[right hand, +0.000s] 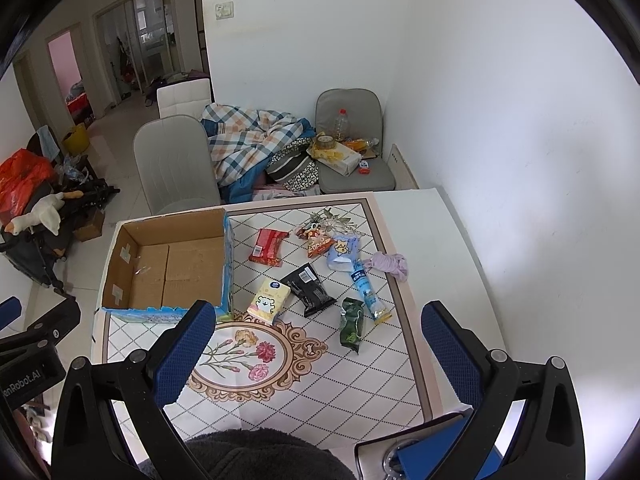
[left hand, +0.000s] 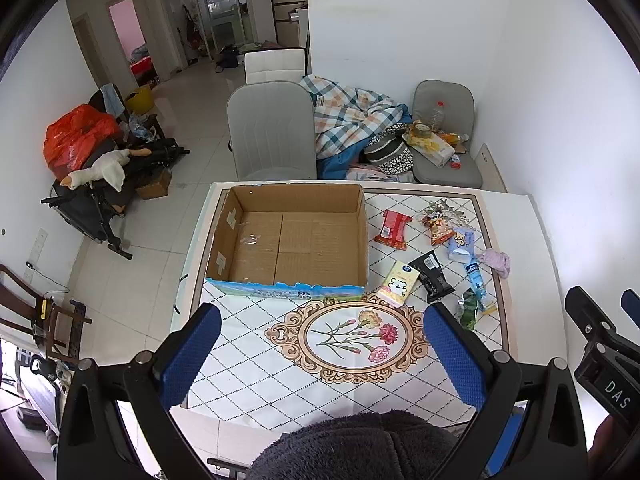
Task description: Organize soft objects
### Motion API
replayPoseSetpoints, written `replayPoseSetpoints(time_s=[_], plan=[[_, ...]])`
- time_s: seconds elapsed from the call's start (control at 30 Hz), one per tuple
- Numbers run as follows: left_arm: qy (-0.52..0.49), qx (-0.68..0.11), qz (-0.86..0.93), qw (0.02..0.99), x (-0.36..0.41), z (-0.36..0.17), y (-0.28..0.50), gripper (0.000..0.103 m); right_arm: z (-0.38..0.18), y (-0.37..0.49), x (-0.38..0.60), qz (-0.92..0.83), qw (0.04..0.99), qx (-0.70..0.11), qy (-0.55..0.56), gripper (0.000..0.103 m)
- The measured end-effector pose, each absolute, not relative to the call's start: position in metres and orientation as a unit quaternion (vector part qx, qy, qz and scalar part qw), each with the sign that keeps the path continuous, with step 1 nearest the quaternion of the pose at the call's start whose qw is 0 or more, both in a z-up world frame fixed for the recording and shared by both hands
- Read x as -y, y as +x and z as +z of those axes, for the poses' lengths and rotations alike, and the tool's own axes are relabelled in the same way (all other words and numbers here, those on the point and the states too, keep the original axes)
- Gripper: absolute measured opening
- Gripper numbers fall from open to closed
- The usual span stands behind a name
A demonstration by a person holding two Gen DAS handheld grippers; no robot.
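Note:
An empty cardboard box [left hand: 288, 240] stands on the table's left part; it also shows in the right wrist view [right hand: 176, 260]. Right of it lie soft packs: a red pack [right hand: 268, 246], a yellow tissue pack [right hand: 269, 300], a black pack [right hand: 307, 289], a green pack [right hand: 351, 323], a blue tube [right hand: 369, 290], an orange snack bag [right hand: 318, 242], a light blue pouch [right hand: 342, 252] and a lilac cloth [right hand: 390, 263]. My left gripper [left hand: 322, 350] is open and empty above the table's front. My right gripper [right hand: 320, 354] is open and empty, short of the packs.
The table [left hand: 248, 384] has a patterned cover with a flower medallion [left hand: 348, 340]. A grey chair [left hand: 272, 132] stands behind the box, a second chair [right hand: 352, 148] with clutter stands at the far right by the white wall. A dark fleece sleeve [left hand: 352, 448] fills the bottom edge.

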State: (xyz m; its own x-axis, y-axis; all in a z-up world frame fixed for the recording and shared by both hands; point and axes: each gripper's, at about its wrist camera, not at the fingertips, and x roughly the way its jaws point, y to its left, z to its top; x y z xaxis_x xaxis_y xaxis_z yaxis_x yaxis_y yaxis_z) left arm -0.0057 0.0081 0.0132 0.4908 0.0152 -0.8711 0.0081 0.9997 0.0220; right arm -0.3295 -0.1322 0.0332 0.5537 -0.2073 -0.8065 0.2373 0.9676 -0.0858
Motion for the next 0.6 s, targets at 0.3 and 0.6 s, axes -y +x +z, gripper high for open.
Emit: replayPoseSetpoints(time_s=[0.3,0.6], plan=[[0.008,-0.502,0.004,0.865,-0.0062,0.012,-0.0072,0.103,0.0334,-0.3297,0.1316,-0.126,0.881,-0.456,0.017,0.103],[0.007,-0.502,0.001,0.865,-0.0066,0.012,-0.0119,0.103,0.0344,-0.3303,0.1335,-0.127,0.882,-0.453,0.015,0.103]])
